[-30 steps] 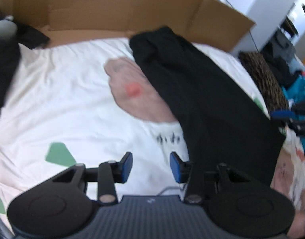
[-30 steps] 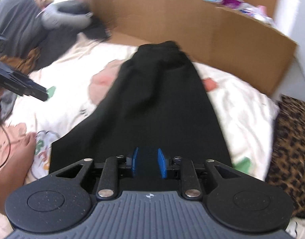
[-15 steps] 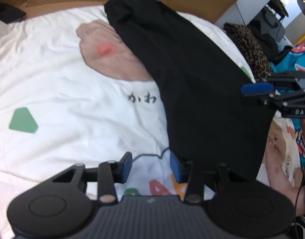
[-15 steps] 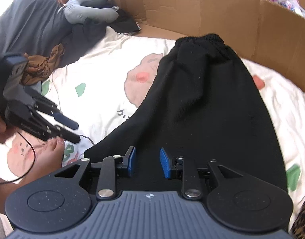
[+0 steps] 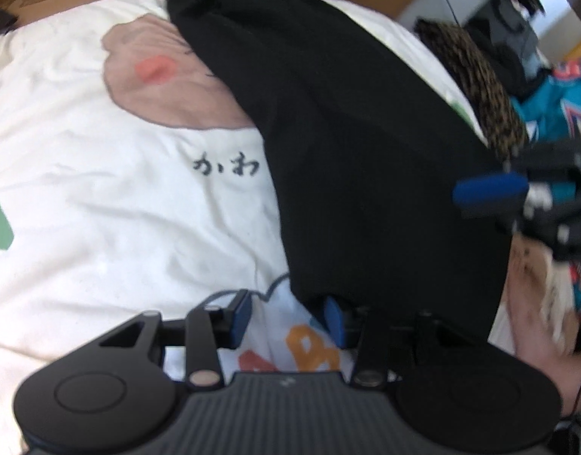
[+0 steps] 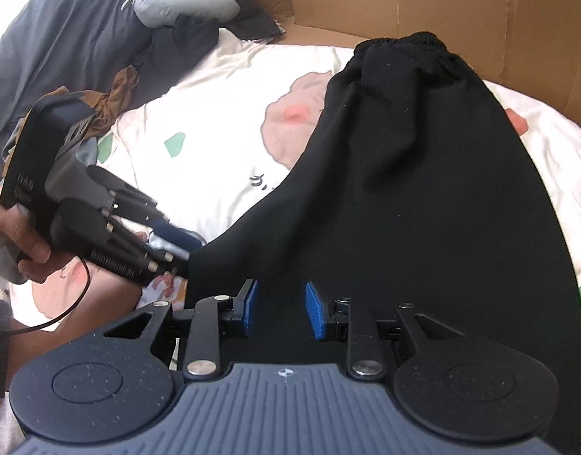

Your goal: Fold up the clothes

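You have one black garment (image 6: 423, 197) on one printed bedsheet (image 5: 101, 189), two tongs (image 5: 286, 316) (image 6: 279, 309), one cardboard wall (image 6: 404, 3), and perhaps one grey pillow (image 6: 184, 0).

Trousers (image 6: 423, 189) on bedsheet (image 6: 222, 121), before cardboard (image 6: 423, 3)

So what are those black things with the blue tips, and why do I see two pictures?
Each is a hand-held claw with two blue-tipped fingers. A person holds one in each hand, and a camera on each looks forward along its fingers, so you get two pictures. In the left camera's picture, the left claw is open at the near corner of a black garment. In the right camera's picture, the right claw is open above the same garment, holding nothing. The garment lies spread on a white bedsheet with cartoon prints. Behind it stands a cardboard box.
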